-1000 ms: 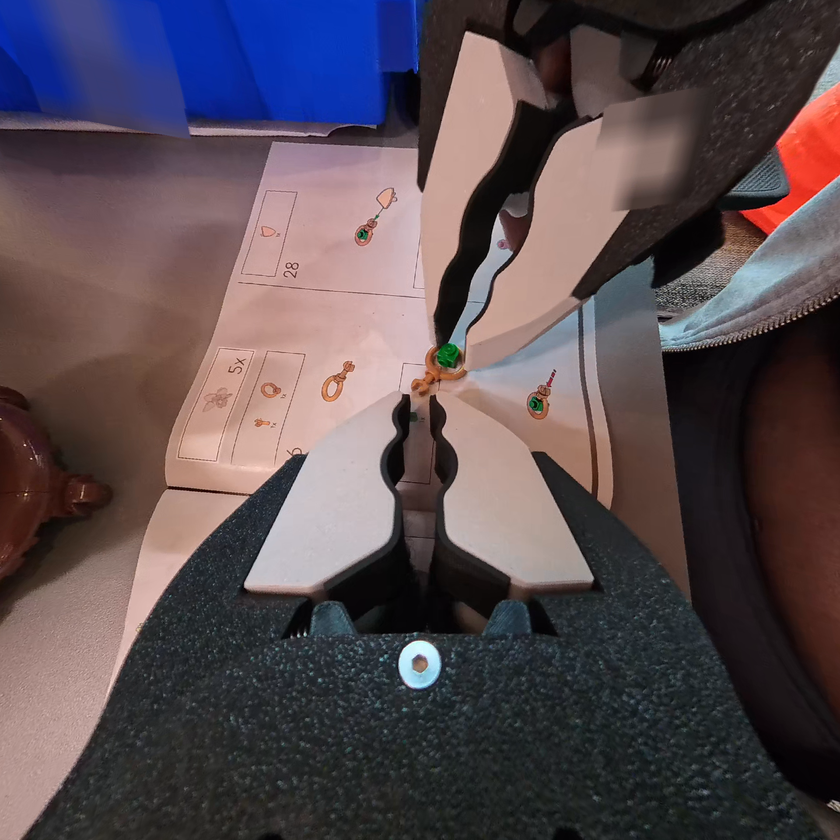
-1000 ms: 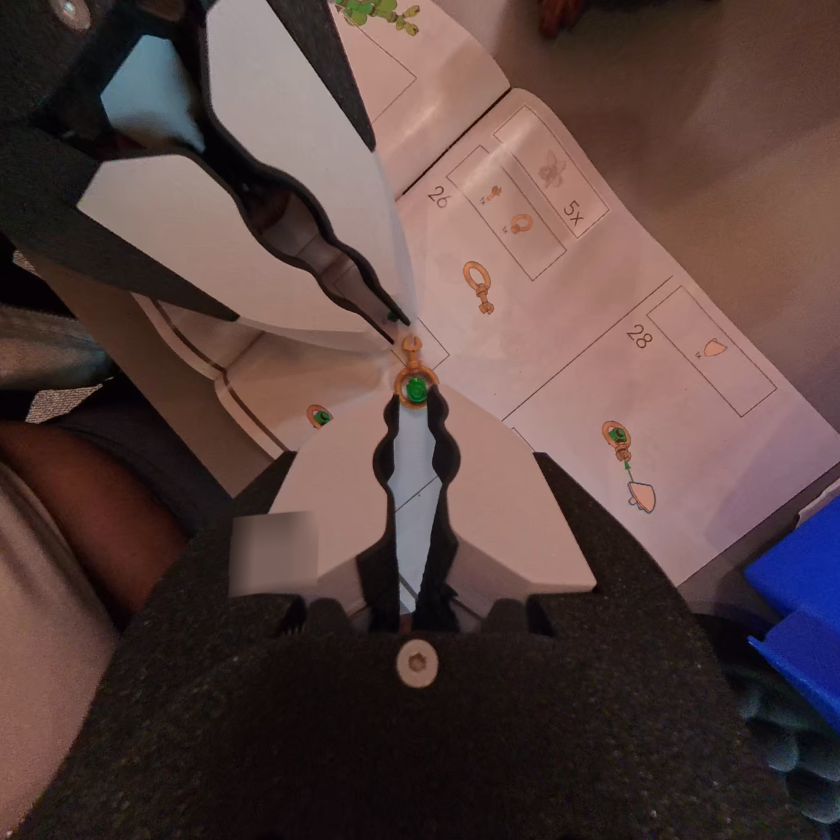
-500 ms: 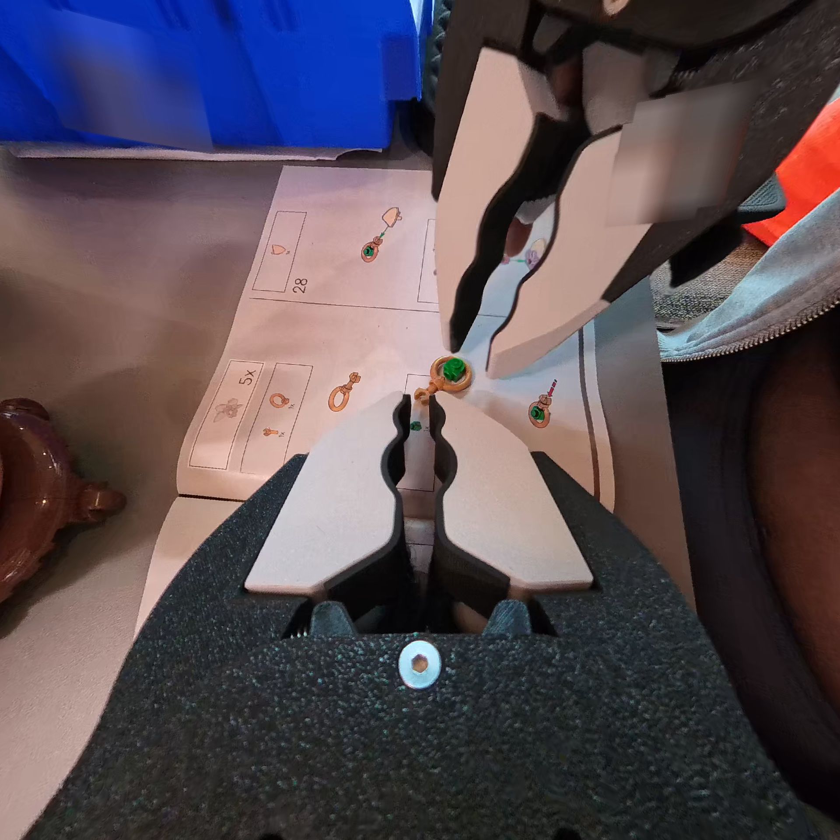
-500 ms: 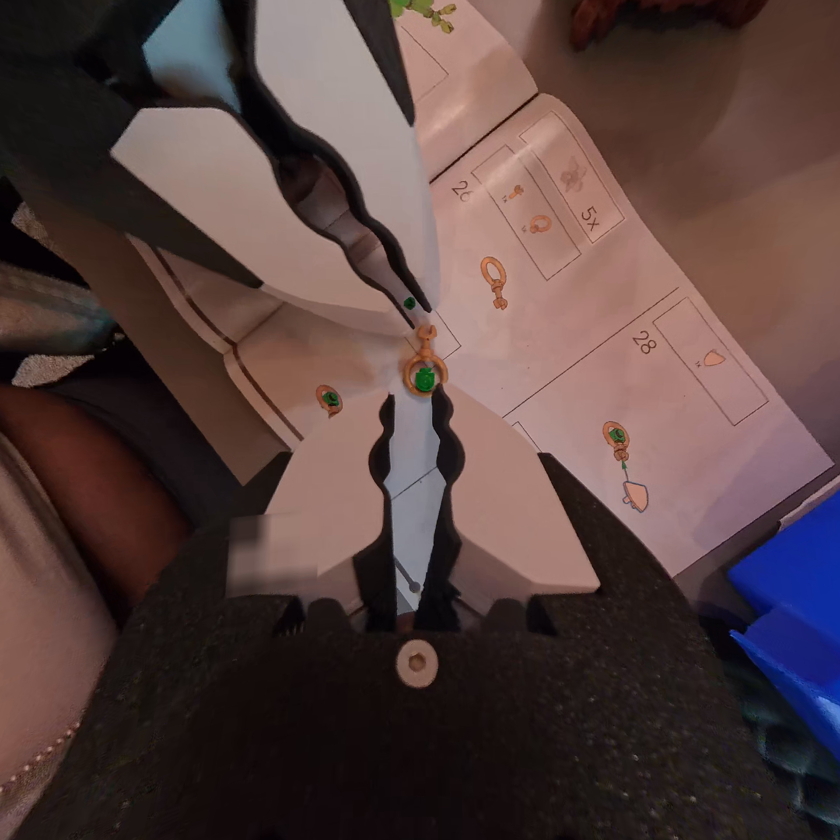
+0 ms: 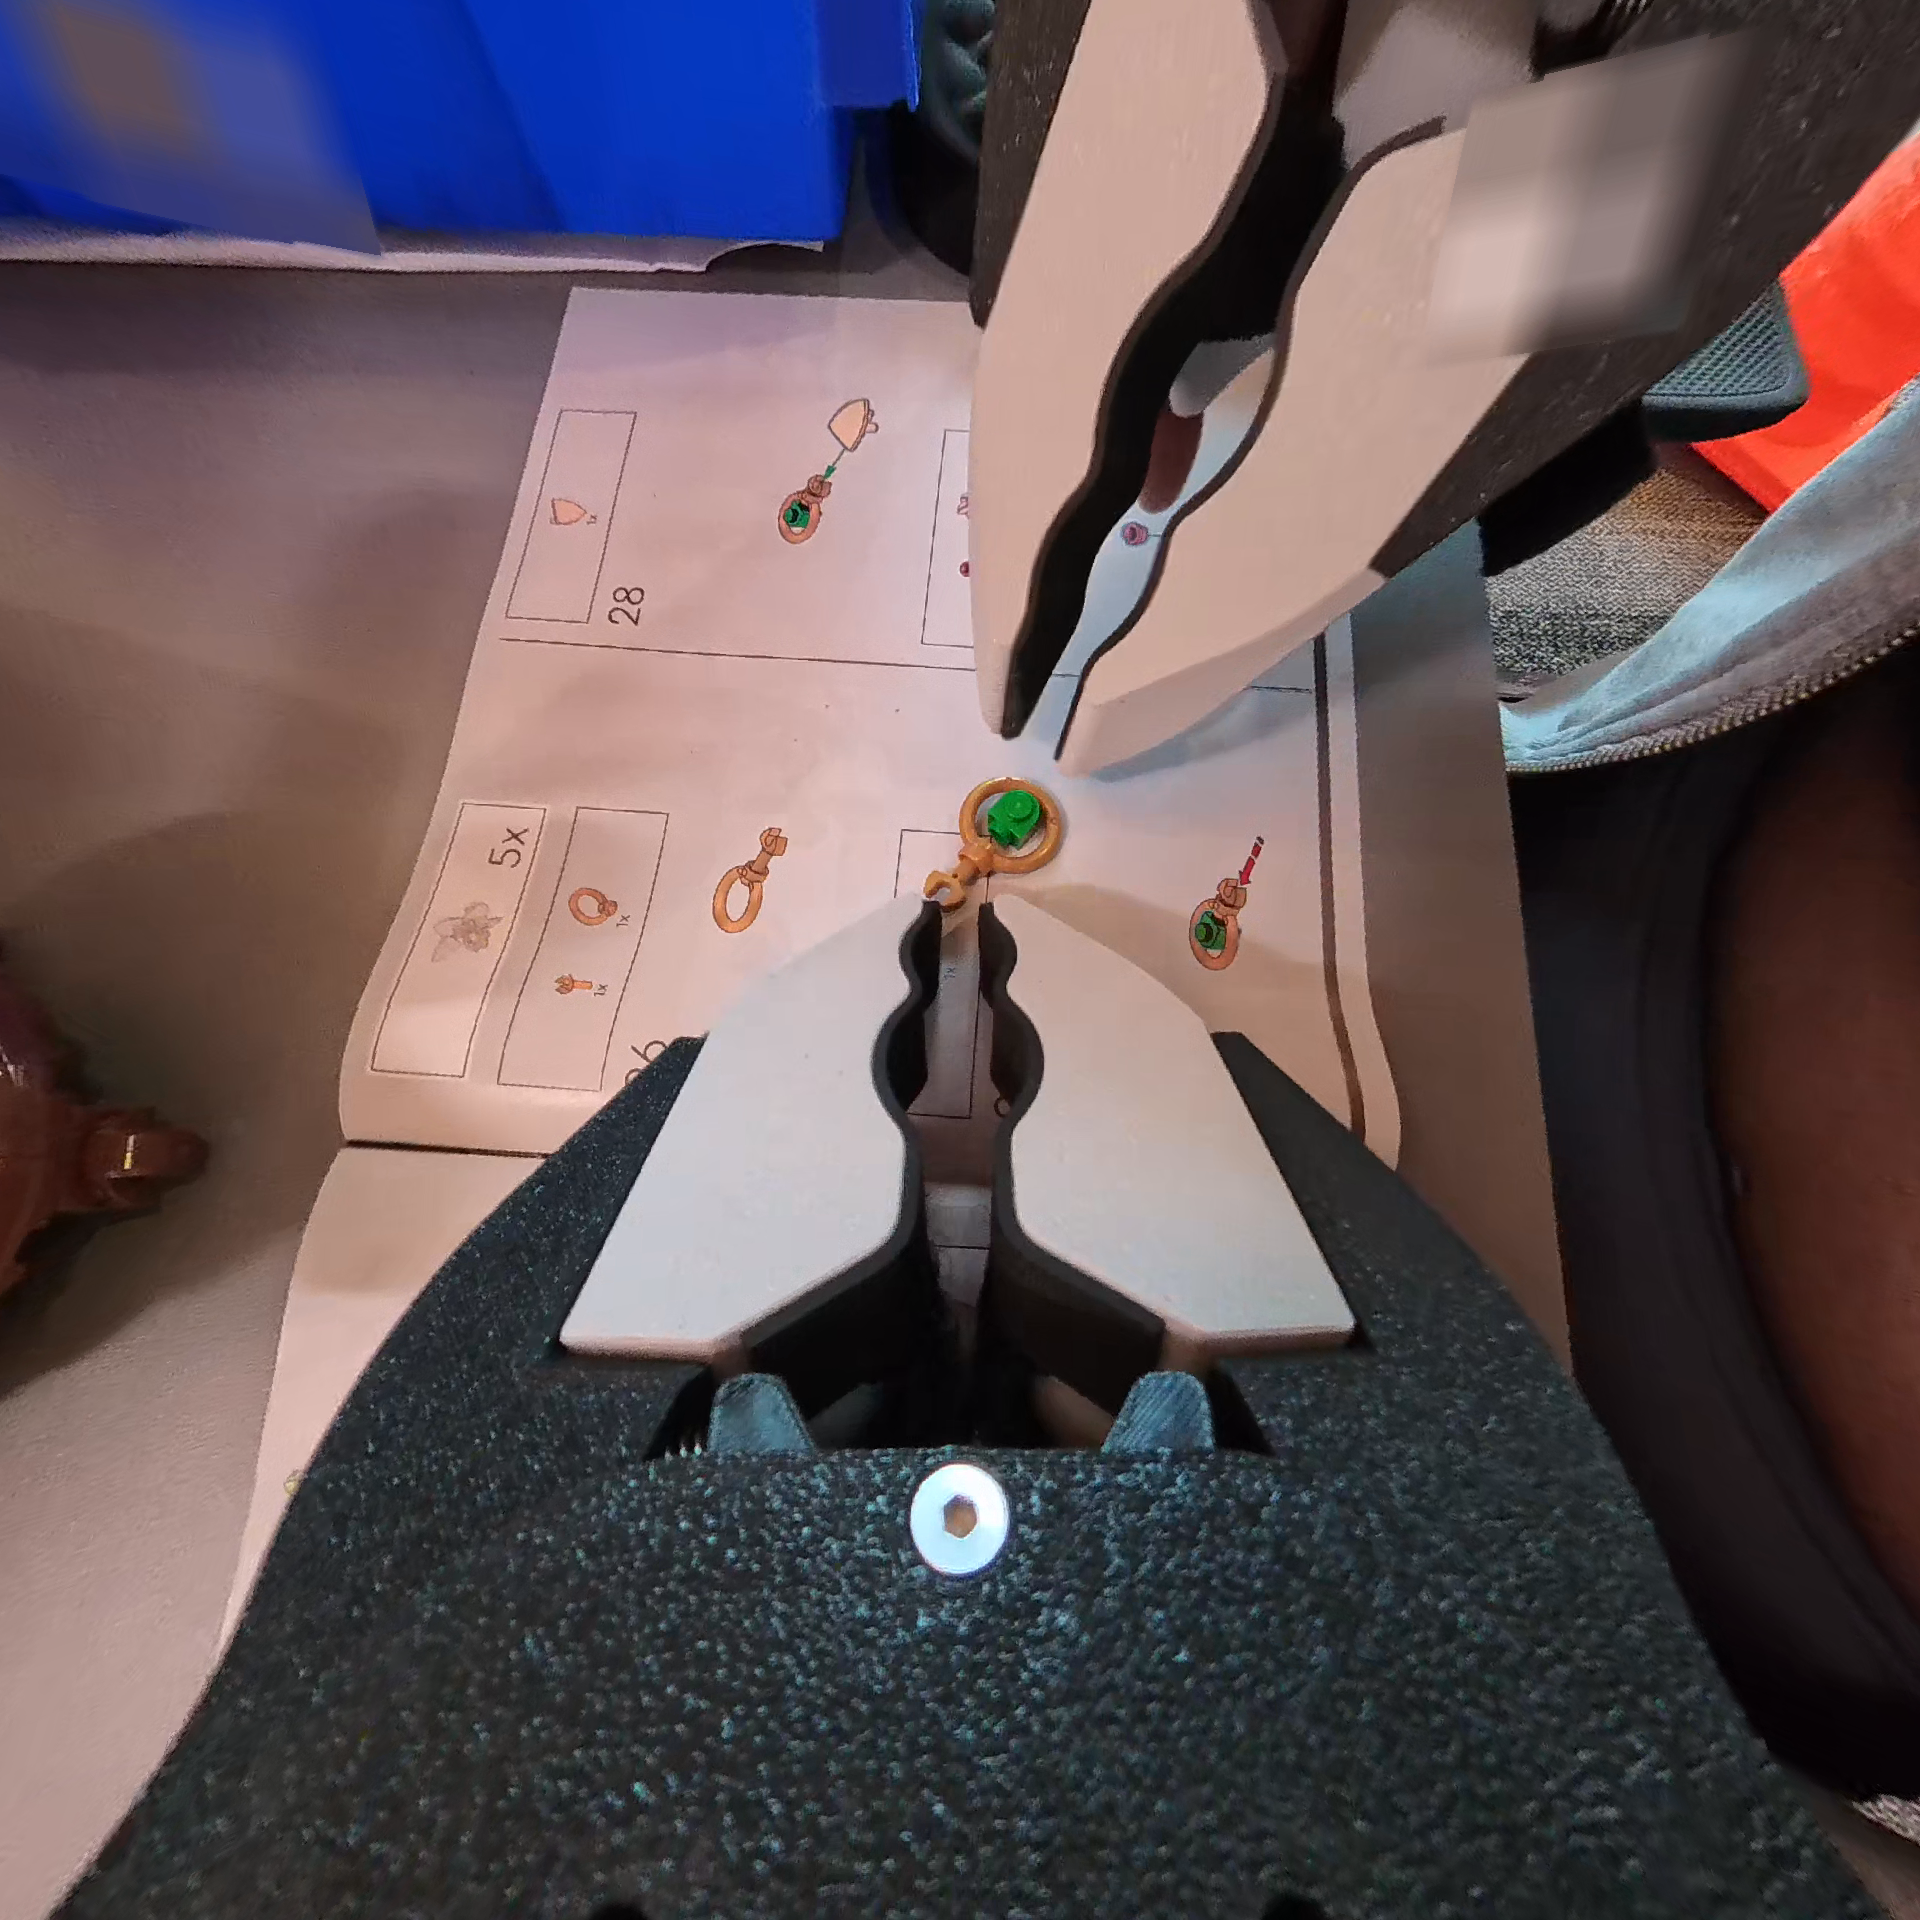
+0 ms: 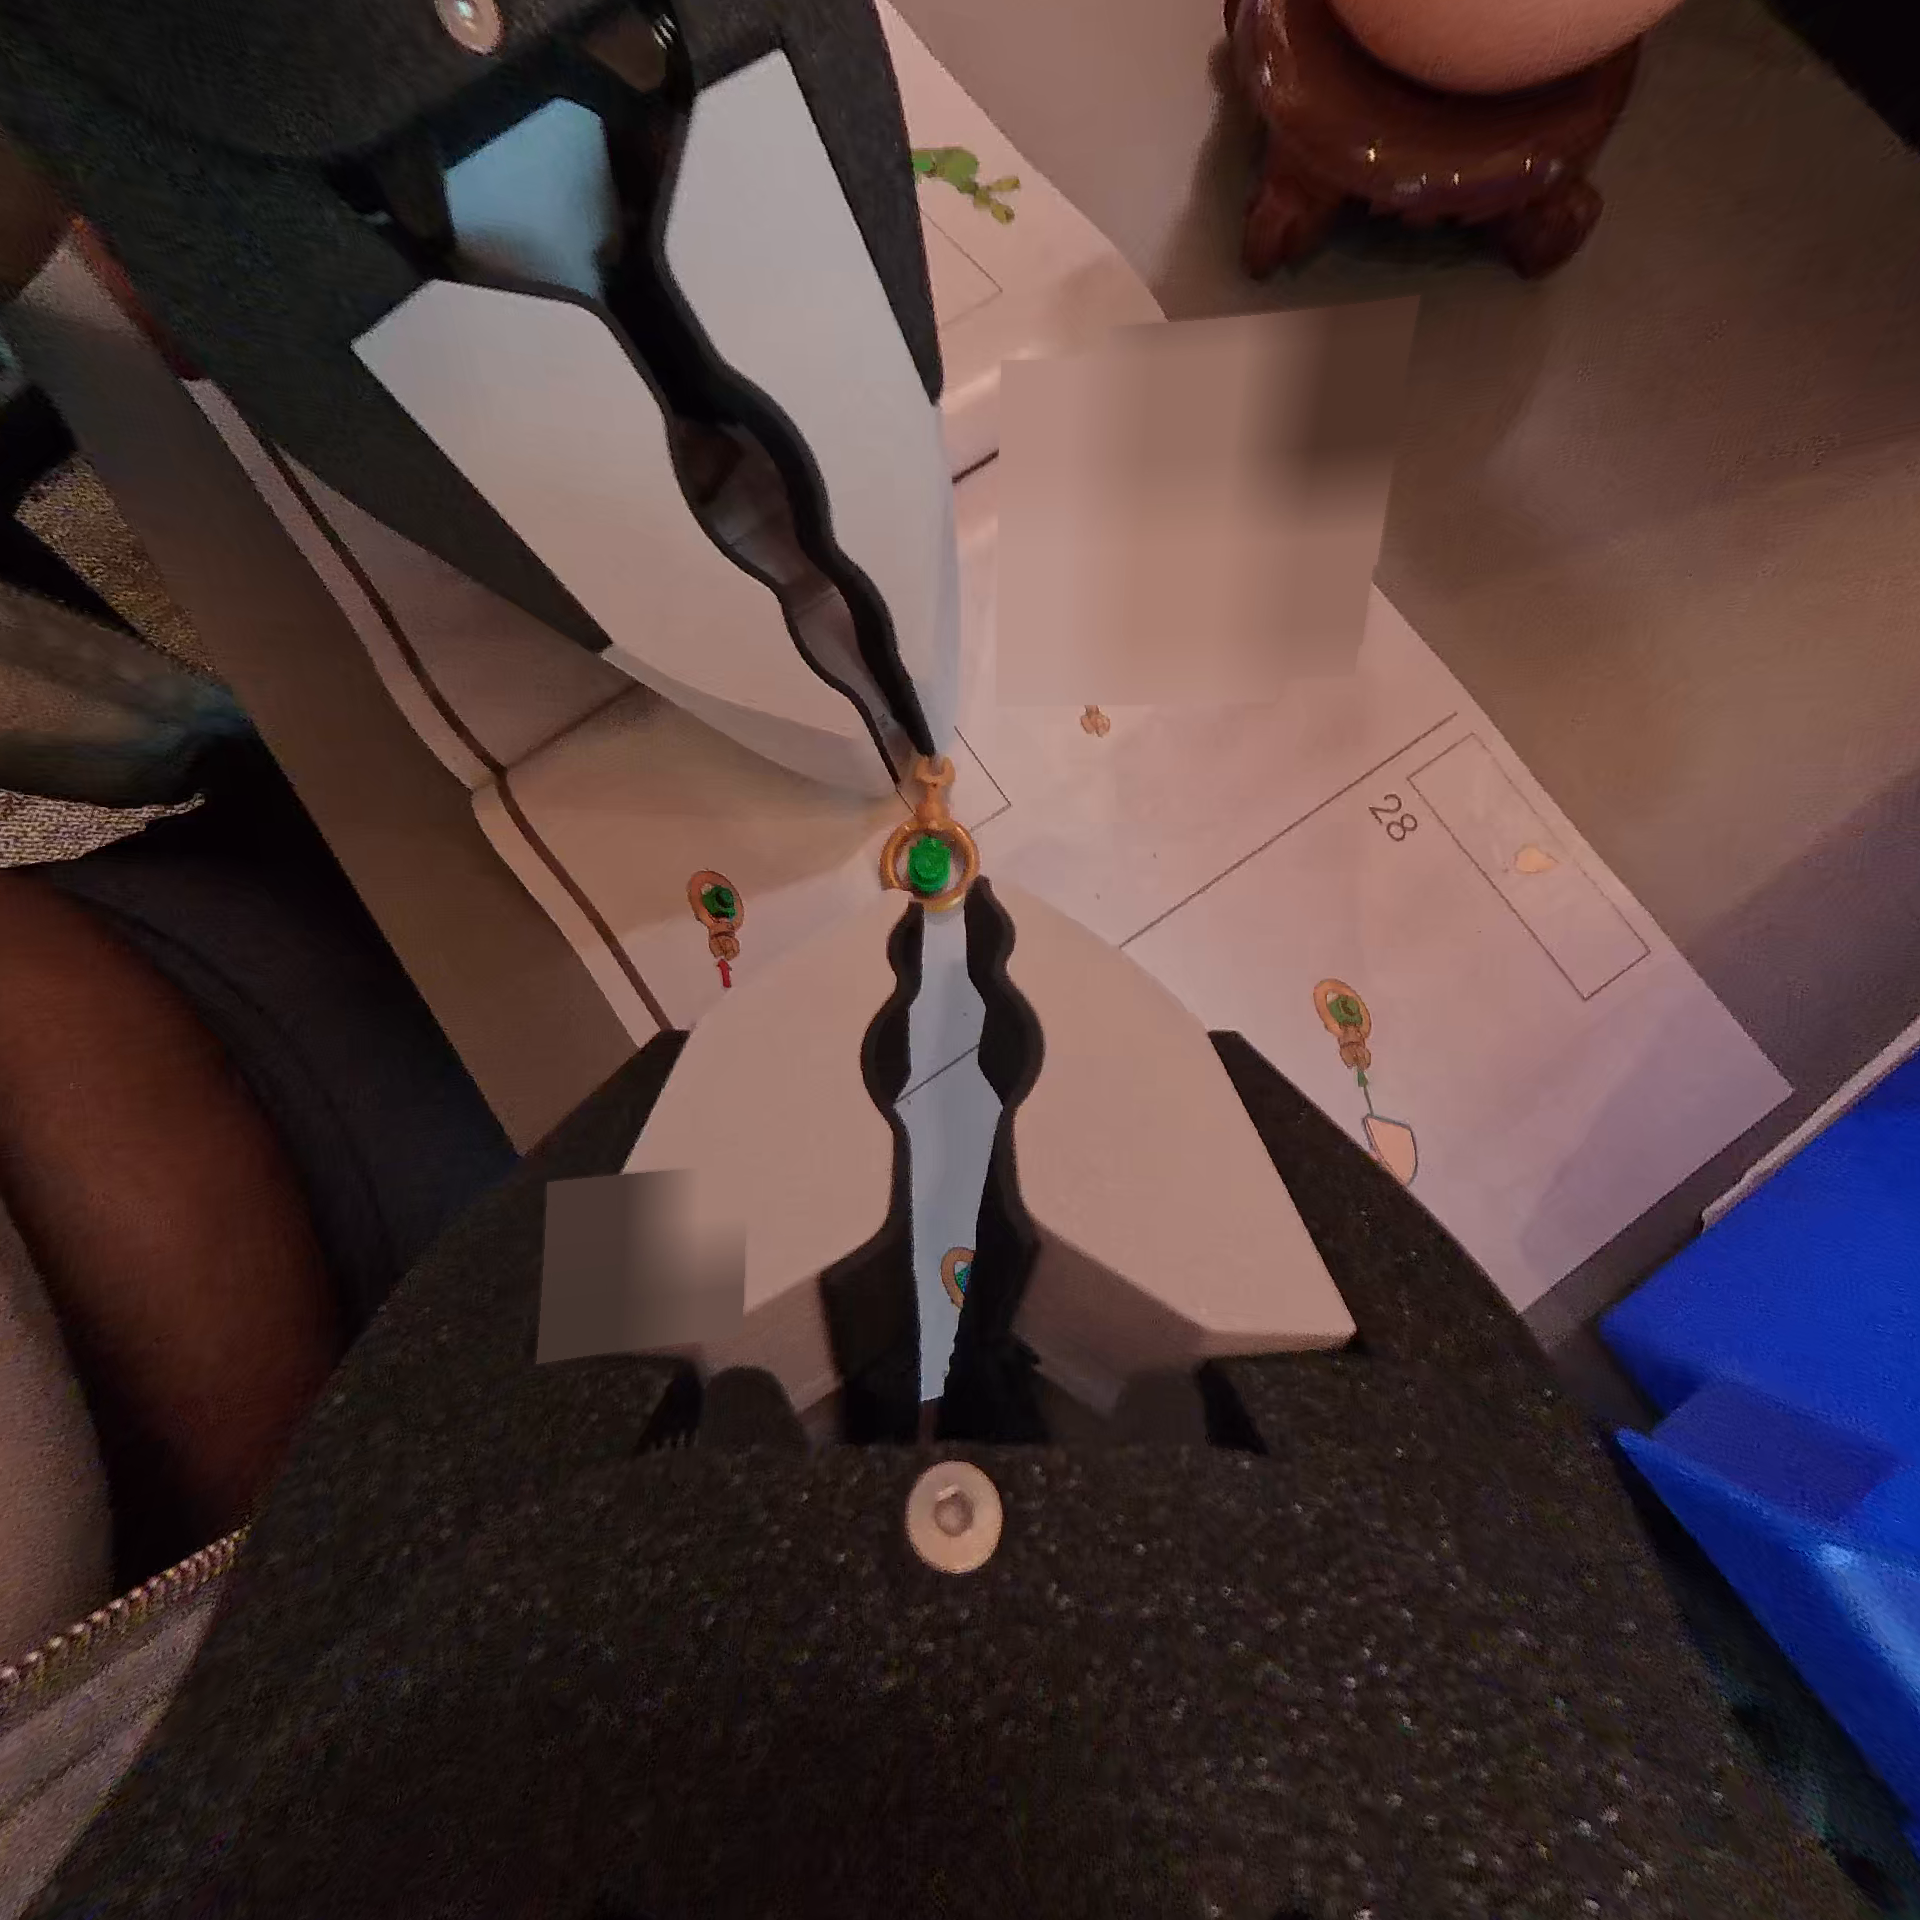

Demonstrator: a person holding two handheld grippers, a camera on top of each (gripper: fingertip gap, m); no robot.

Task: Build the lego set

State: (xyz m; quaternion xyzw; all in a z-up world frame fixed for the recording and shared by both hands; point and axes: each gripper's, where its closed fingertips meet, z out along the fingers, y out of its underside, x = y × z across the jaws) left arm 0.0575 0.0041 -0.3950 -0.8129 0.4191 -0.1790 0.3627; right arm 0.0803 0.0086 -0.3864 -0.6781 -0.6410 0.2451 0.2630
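A gold ring piece (image 5: 1006,826) with a green stud (image 5: 1010,818) in its hoop hangs just over the open instruction booklet (image 5: 727,727). My left gripper (image 5: 960,910) pinches the clip end of its stem, jaws nearly closed. My right gripper (image 5: 1039,740) hovers just beyond the ring, tips a narrow gap apart and empty. In the right wrist view the ring (image 6: 928,860) sits just past my right gripper (image 6: 941,906), and the left gripper (image 6: 912,750) meets the clip from above.
A brown brick-built pot (image 5: 73,1164) stands left of the booklet, and shows in the right wrist view (image 6: 1423,177). A blue bin (image 5: 468,104) lies beyond the booklet, also seen from the right wrist (image 6: 1766,1455). A person's leg and grey jacket (image 5: 1714,675) are at the right. The brown brick-built pot (image 5: 73,1164) is about 15 cm from both grippers' fingertips. The right camera catches it too, in the right wrist view (image 6: 1297,184).
The right gripper has let go of the ring with the green stud and drawn back a little. The ring stays at the left gripper's tips.
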